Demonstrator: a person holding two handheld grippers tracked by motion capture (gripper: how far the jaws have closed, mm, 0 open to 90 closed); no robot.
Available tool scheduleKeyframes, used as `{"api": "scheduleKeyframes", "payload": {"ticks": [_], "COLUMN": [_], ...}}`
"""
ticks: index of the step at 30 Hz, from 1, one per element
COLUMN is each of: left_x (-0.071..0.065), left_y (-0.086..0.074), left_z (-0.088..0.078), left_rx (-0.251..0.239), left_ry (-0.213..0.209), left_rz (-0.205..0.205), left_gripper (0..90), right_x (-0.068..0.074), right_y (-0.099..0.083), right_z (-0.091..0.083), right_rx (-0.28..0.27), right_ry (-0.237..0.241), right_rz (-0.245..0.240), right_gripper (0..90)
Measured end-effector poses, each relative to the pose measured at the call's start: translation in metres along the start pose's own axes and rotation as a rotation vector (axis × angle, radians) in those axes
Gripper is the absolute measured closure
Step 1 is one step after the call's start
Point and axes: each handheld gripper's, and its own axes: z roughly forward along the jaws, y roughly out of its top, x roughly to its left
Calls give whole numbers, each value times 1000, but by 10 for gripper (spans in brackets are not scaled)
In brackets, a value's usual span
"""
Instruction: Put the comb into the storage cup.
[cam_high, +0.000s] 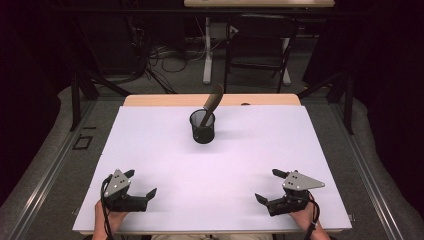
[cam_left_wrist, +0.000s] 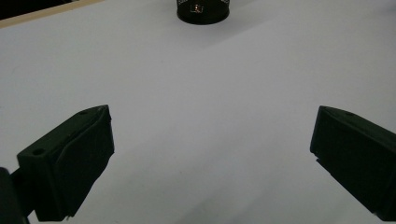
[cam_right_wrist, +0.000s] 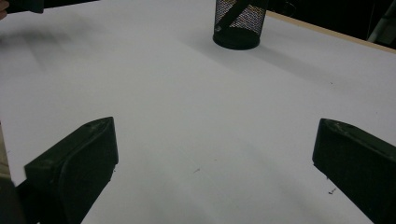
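Left gripper (cam_high: 140, 183), right gripper (cam_high: 273, 186): both wide, empty. Mesh cup (cam_high: 202, 127) well ahead, between them; brush (cam_high: 212, 103) already inside. Placement judged complete.

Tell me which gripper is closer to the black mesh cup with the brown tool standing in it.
Left, only slightly. The left gripper sits near and left of the black mesh cup. The right gripper sits near and right, a little farther. Both are open and apart from it.
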Motion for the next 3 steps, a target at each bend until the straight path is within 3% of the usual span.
{"api": "scheduleKeyframes", "payload": {"ticks": [3], "left_x": [1], "left_y": [1], "left_z": [1], "left_rx": [4], "left_ry": [-3], "left_rz": [3], "left_gripper": [0], "right_x": [-1], "right_y": [0], "right_z": [0], "right_rx": [-2], "right_ry": [0], "right_rz": [4], "right_gripper": [0]}}
